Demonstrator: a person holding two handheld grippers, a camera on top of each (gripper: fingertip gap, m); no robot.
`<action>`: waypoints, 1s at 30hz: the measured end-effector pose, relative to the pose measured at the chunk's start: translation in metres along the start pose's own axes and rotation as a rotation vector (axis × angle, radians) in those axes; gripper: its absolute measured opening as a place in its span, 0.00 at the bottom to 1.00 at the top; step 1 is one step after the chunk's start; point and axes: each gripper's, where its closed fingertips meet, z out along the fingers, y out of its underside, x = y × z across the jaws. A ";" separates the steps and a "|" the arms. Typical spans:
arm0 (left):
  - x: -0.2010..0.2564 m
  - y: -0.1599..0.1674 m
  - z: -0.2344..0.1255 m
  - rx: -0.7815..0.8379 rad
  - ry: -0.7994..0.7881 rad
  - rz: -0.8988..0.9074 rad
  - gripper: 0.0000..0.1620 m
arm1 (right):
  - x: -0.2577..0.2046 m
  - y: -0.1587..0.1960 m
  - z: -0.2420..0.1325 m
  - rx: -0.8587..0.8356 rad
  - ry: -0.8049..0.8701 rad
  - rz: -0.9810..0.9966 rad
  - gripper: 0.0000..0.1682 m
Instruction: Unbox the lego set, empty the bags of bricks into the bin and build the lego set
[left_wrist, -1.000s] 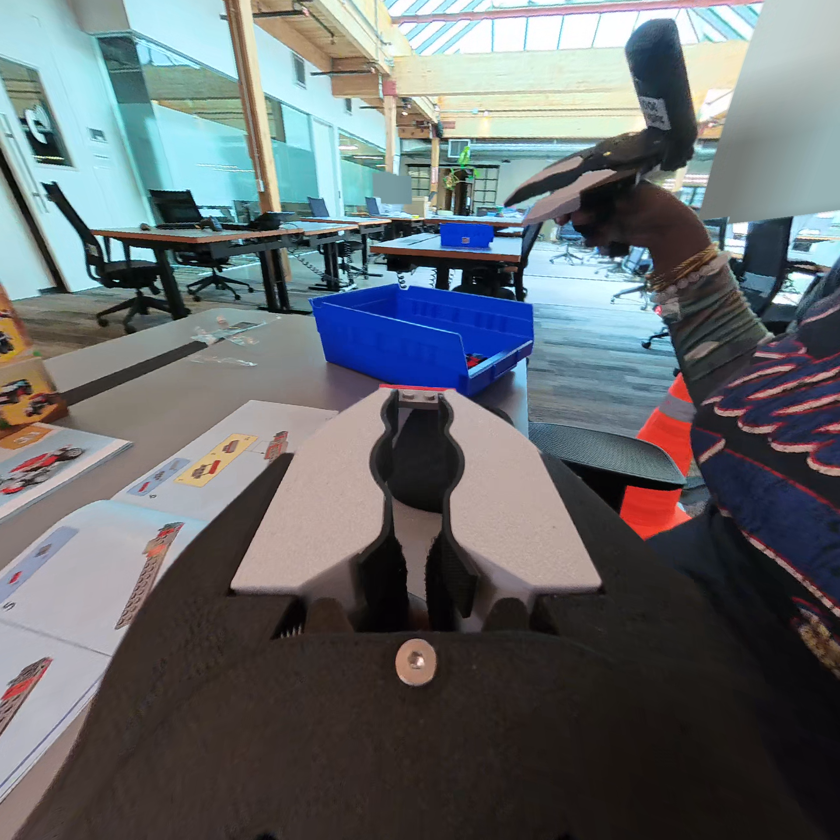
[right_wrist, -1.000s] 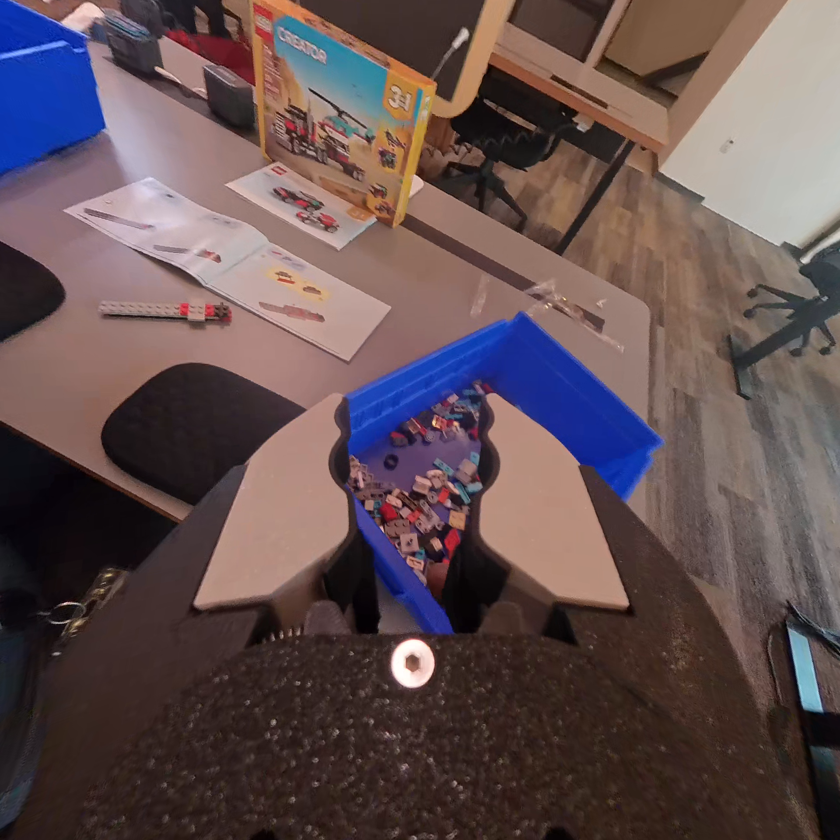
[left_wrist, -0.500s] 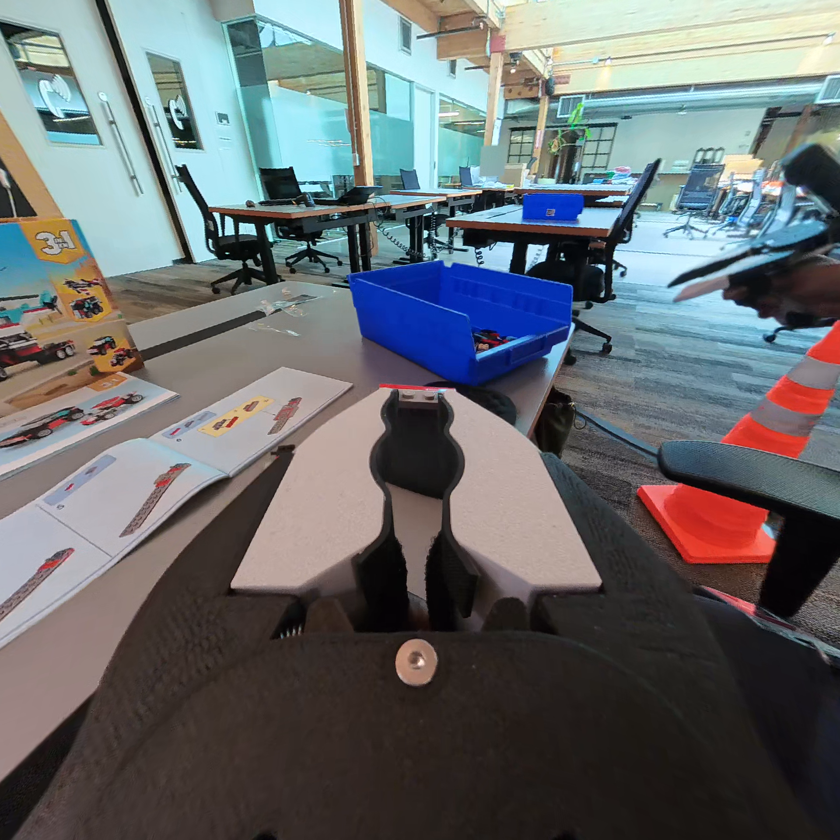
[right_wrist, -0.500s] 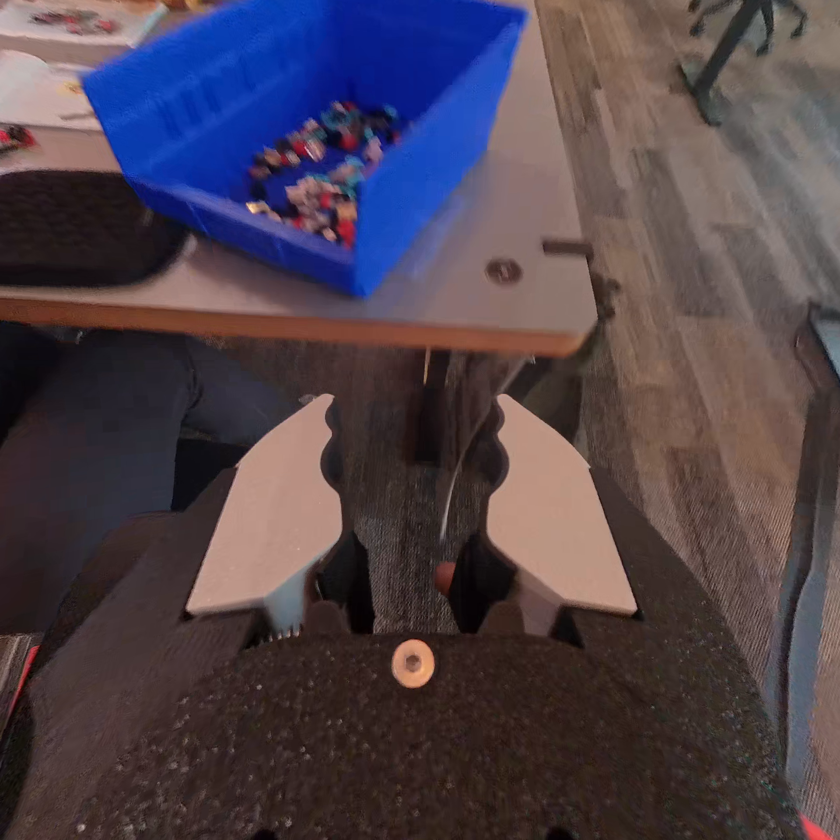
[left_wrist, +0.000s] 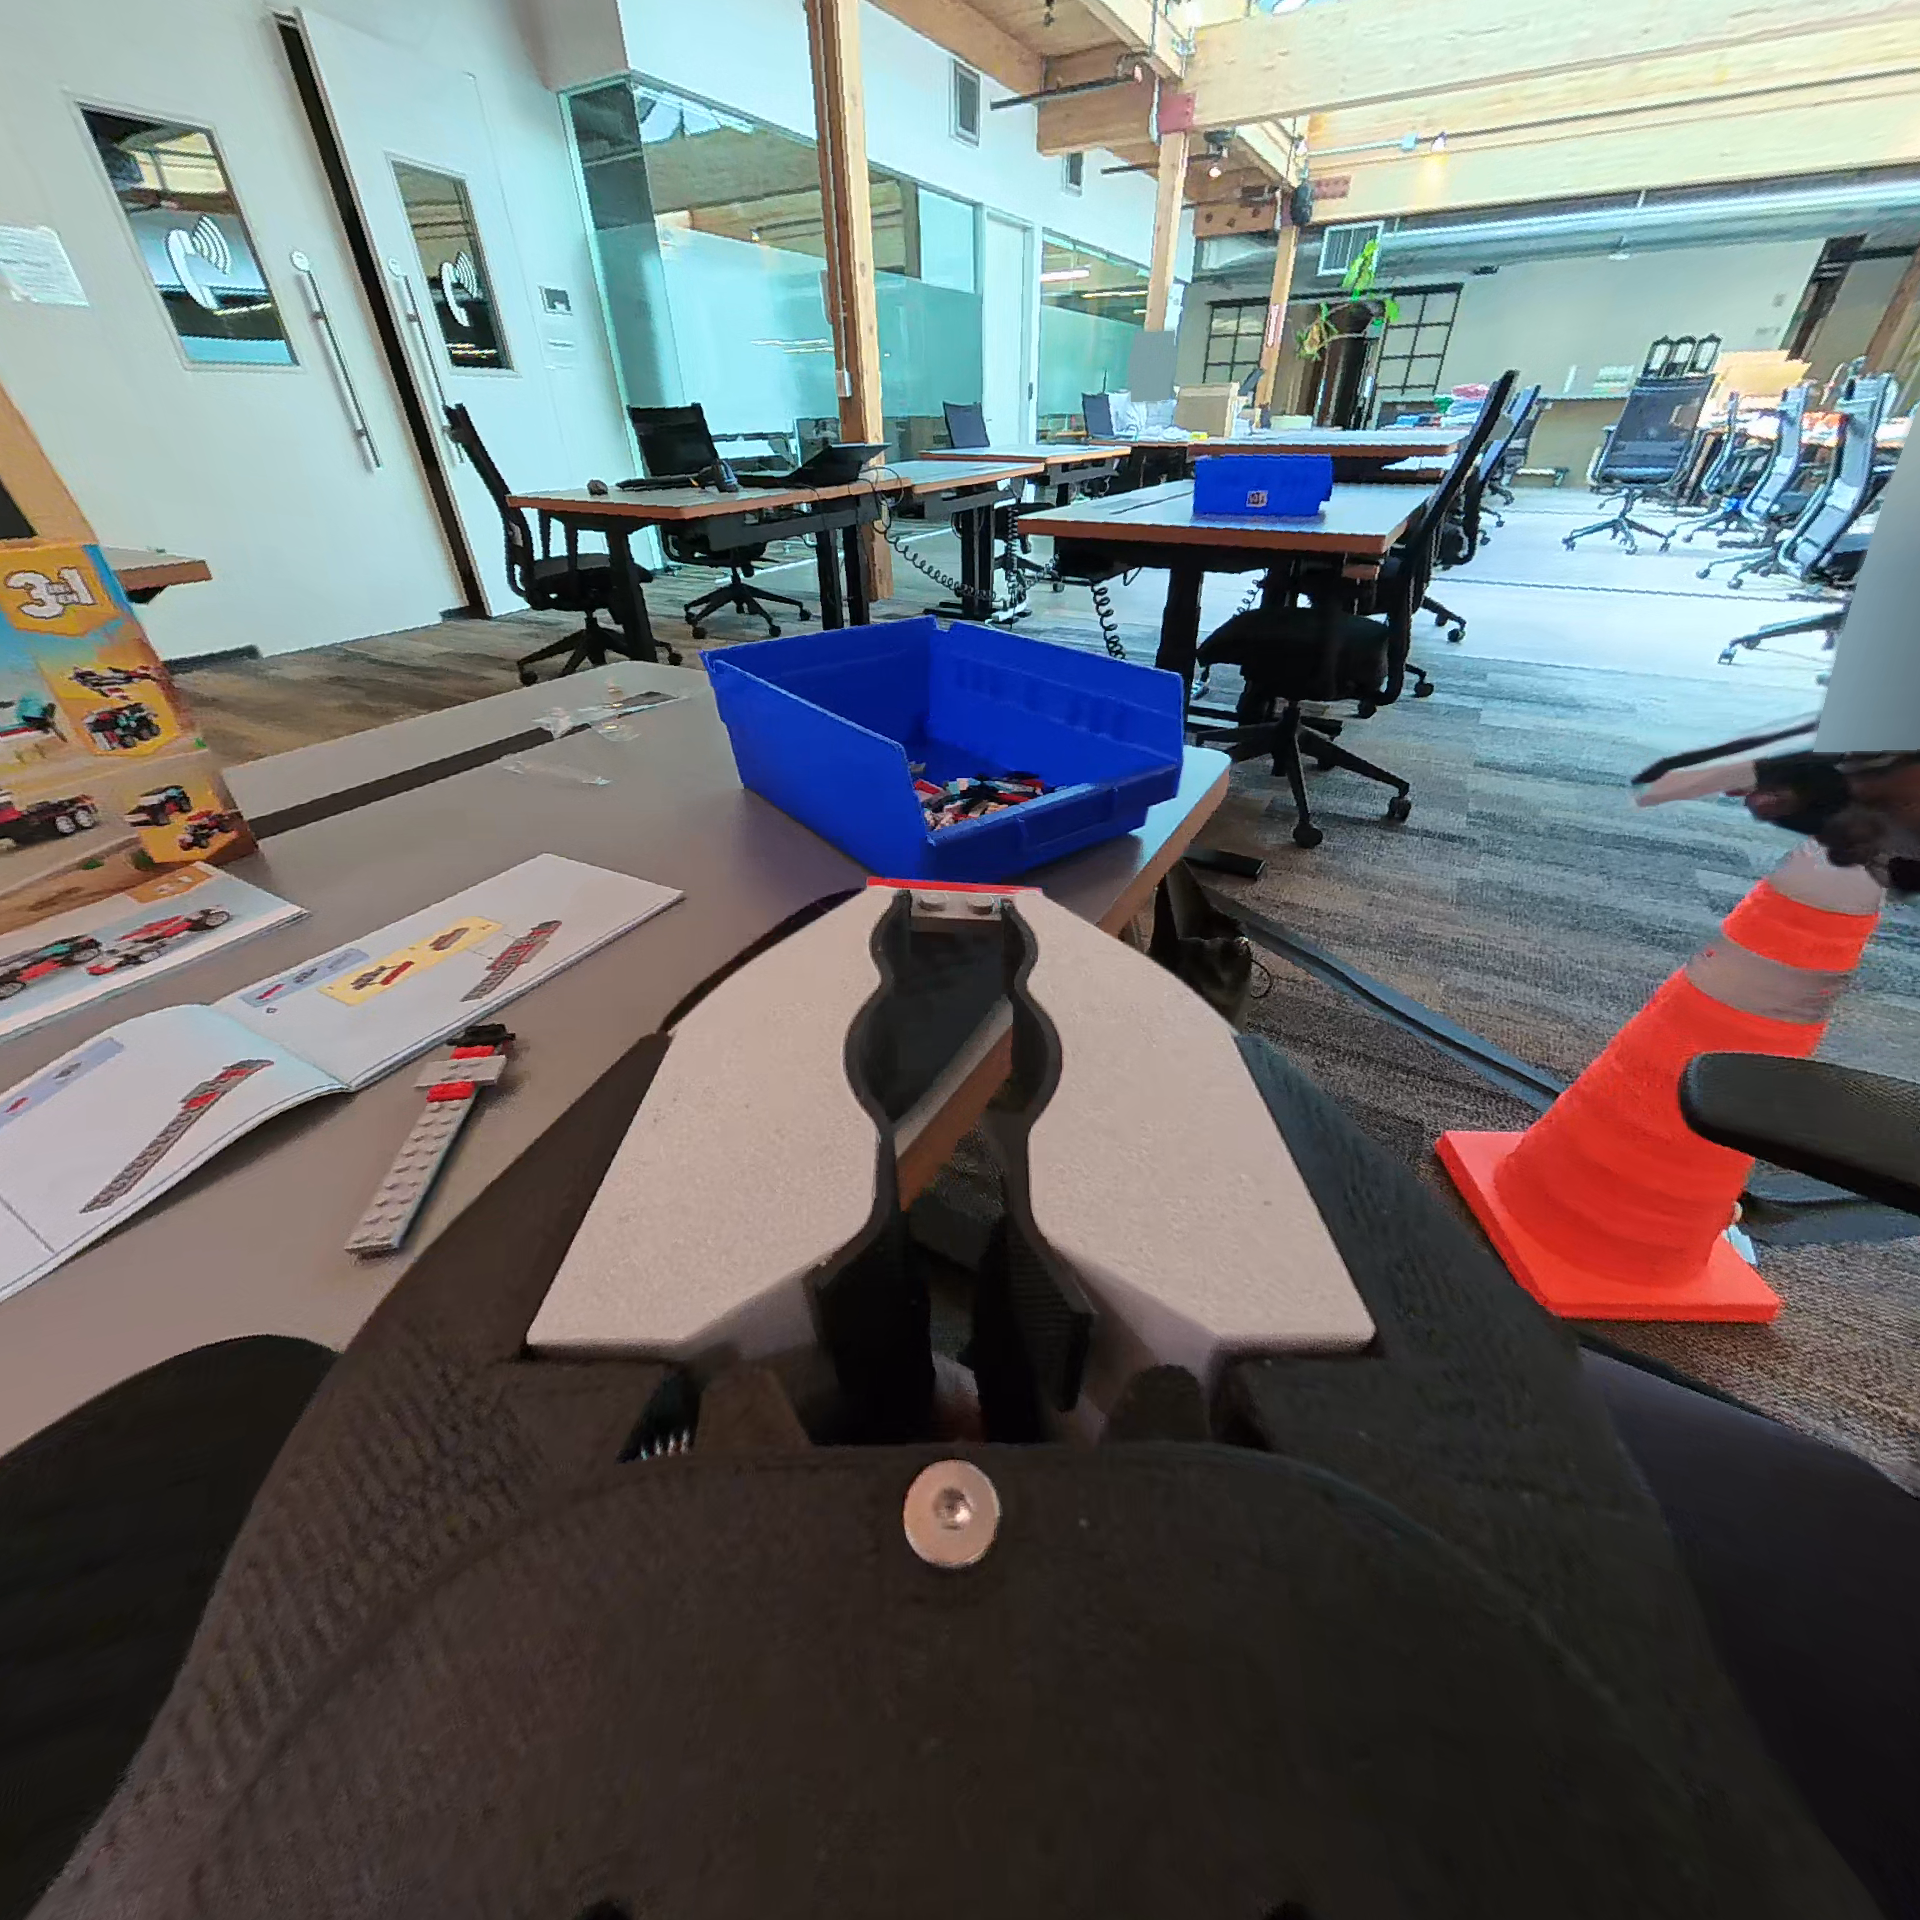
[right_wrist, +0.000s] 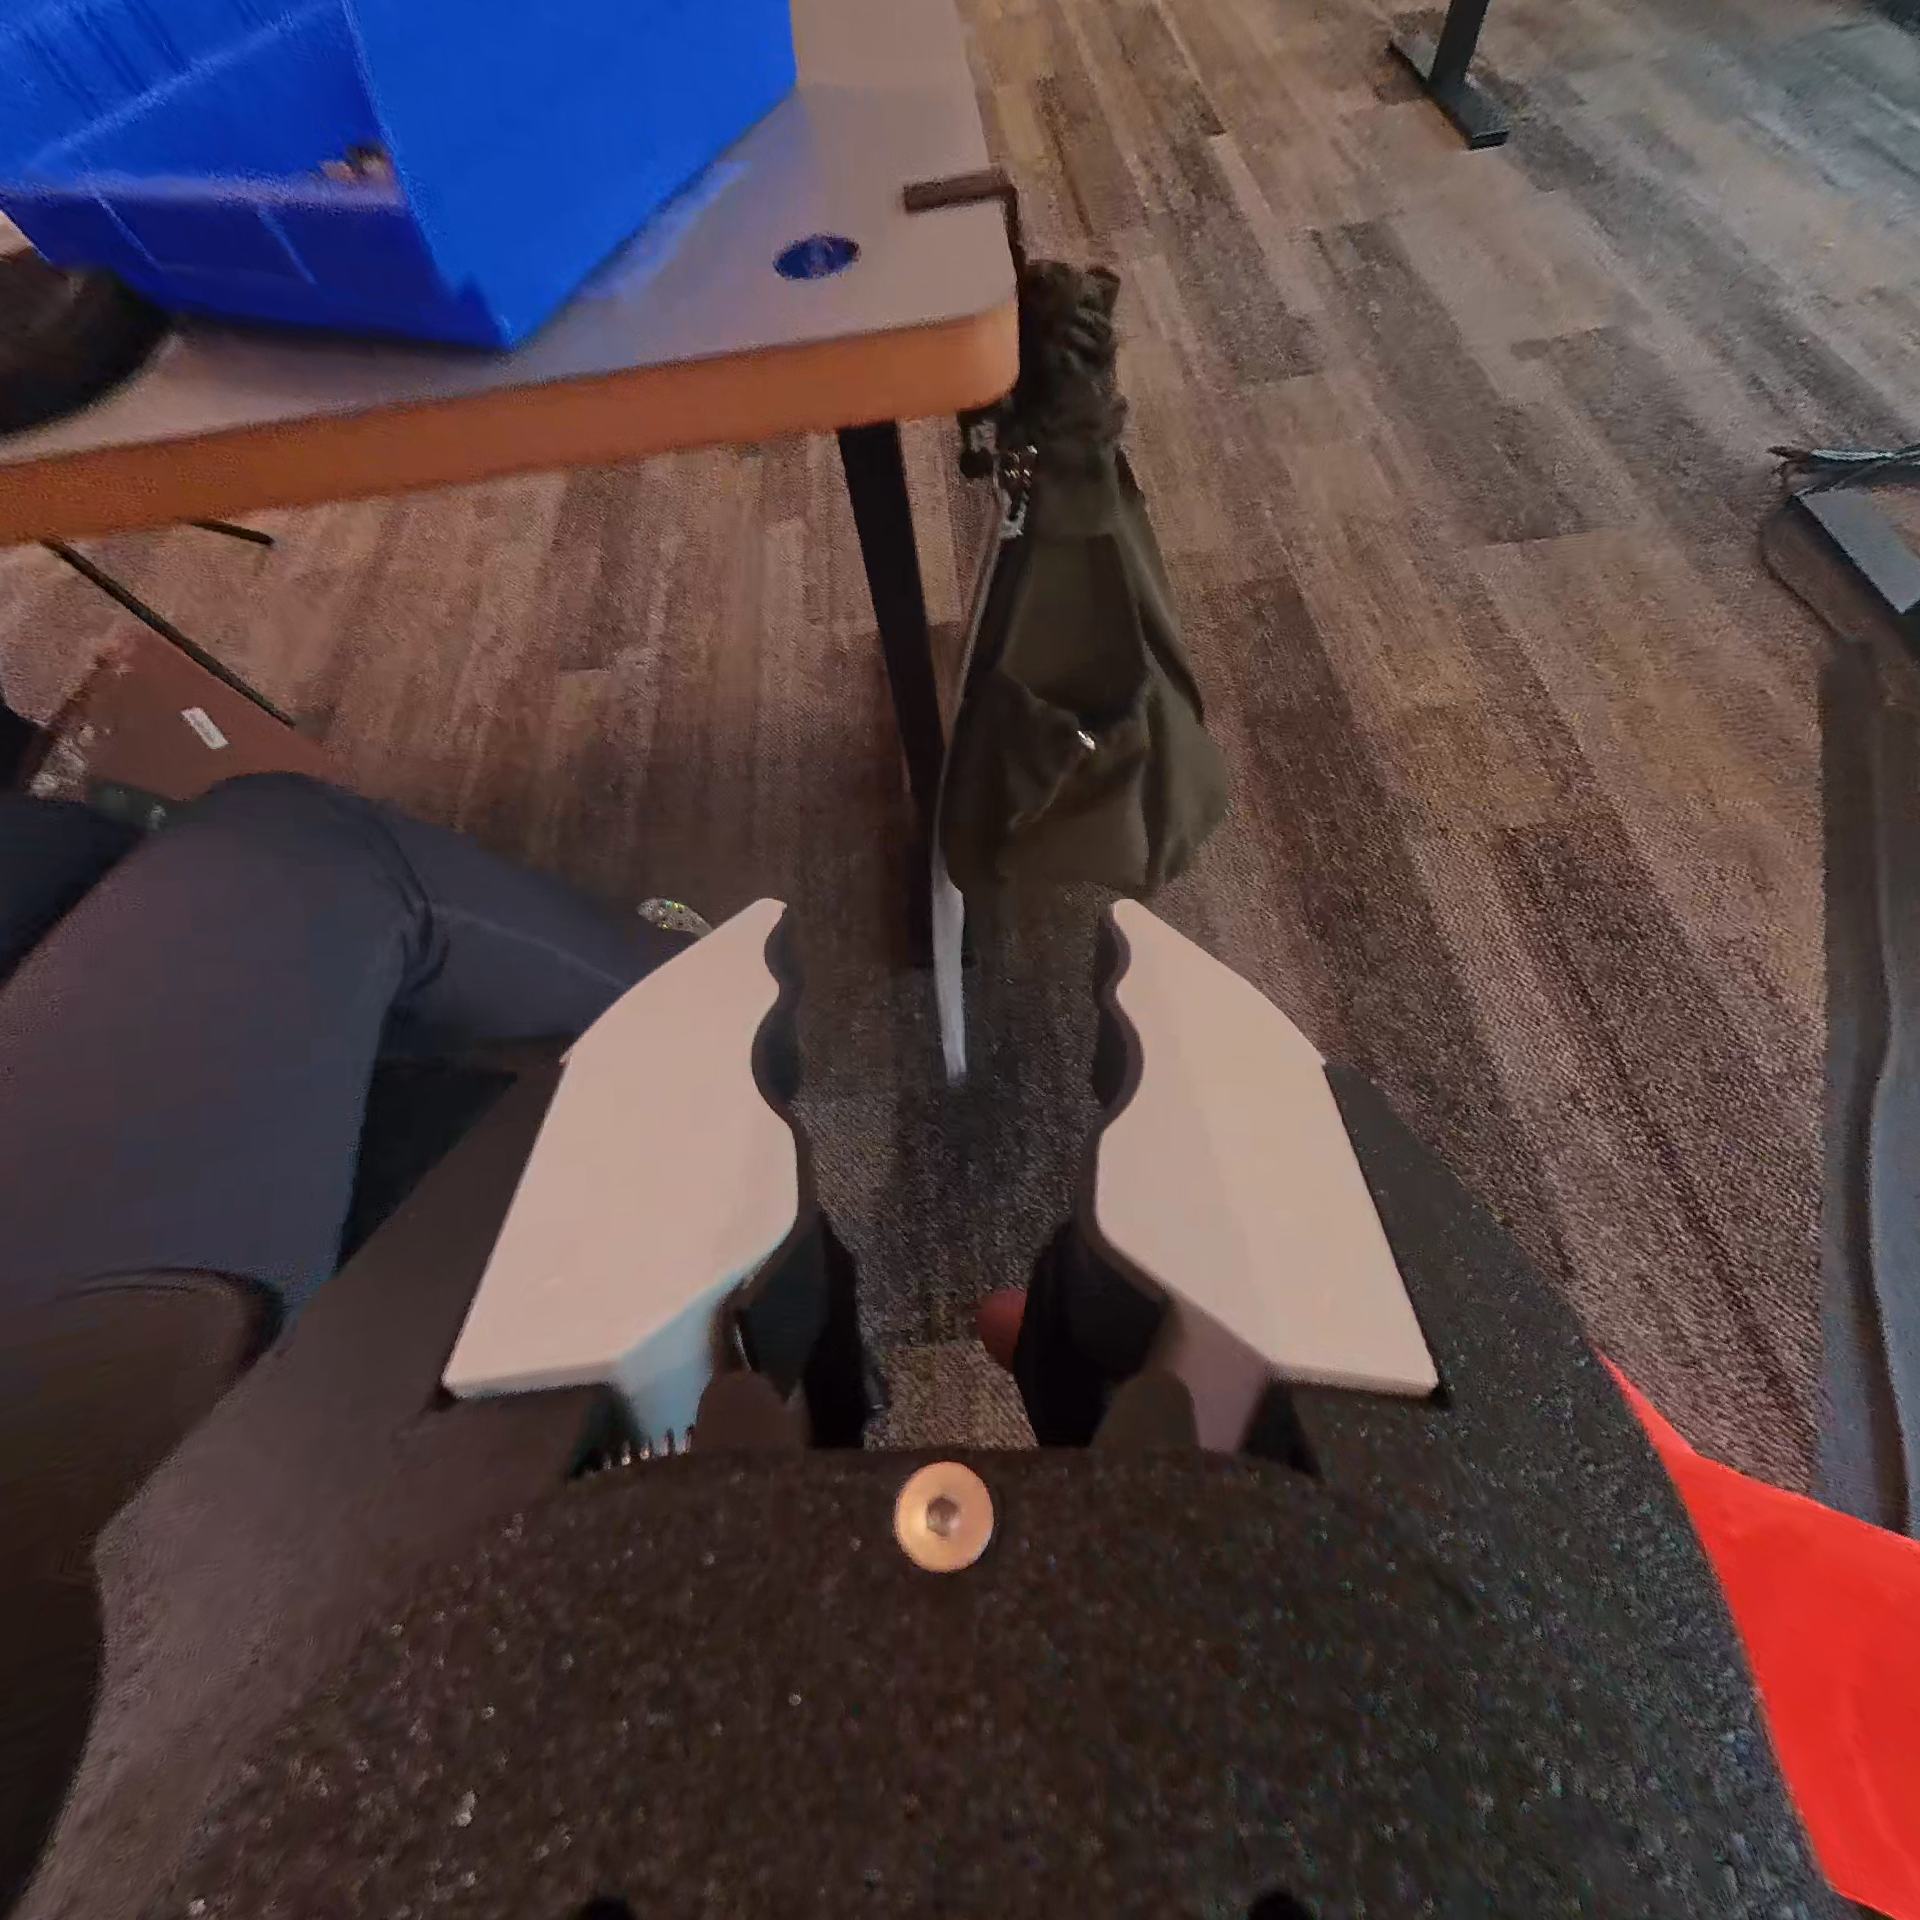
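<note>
Although the build had barely begun, the early steps looked finished: the lego box (left_wrist: 78, 727) stood emptied at the table's far left, loose bricks (left_wrist: 977, 795) lay in the blue bin (left_wrist: 831, 748) near the table's right corner, and clear emptied bags (left_wrist: 582, 727) lay just behind it. An instruction booklet (left_wrist: 312, 1029) was open on the grey table (left_wrist: 644, 831), with a second leaflet (left_wrist: 114, 945) beside the box. One long grey plate assembly (left_wrist: 431, 1138) with red and black pieces at its far end lay just beside the booklet. Most of the model was judged still to be built.

Left gripper (left_wrist: 954, 909): fingers drawn nearly together, pinching a small grey stud plate (left_wrist: 954, 907) at the very tips, a thin red piece showing just above it. It was held over the table edge, short of the bin, with the assembly off to its left and apart from it.

Right gripper (right_wrist: 940, 961): fingers apart, nothing between them. It pointed down at the carpet off the table's right end, below and well clear of the bin (right_wrist: 416, 156); a dark bag (right_wrist: 1081, 727) hung from the table corner ahead of it. A person's leg (right_wrist: 260, 987) sat at left, an orange cone (left_wrist: 1662, 1122) on the floor at right.

Next likely: bring the pinched plate to the assembly.
</note>
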 end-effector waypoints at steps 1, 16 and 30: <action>0.002 0.000 0.000 0.004 0.001 -0.005 0.10 | 0.006 0.010 -0.002 0.003 0.012 -0.022 0.33; -0.025 0.002 0.040 0.016 -0.159 -0.008 0.10 | 0.139 0.285 0.081 -0.136 0.186 0.079 0.21; -0.100 -0.004 0.067 0.086 -0.458 -0.085 0.10 | 0.275 0.581 0.284 -0.724 0.221 0.161 0.21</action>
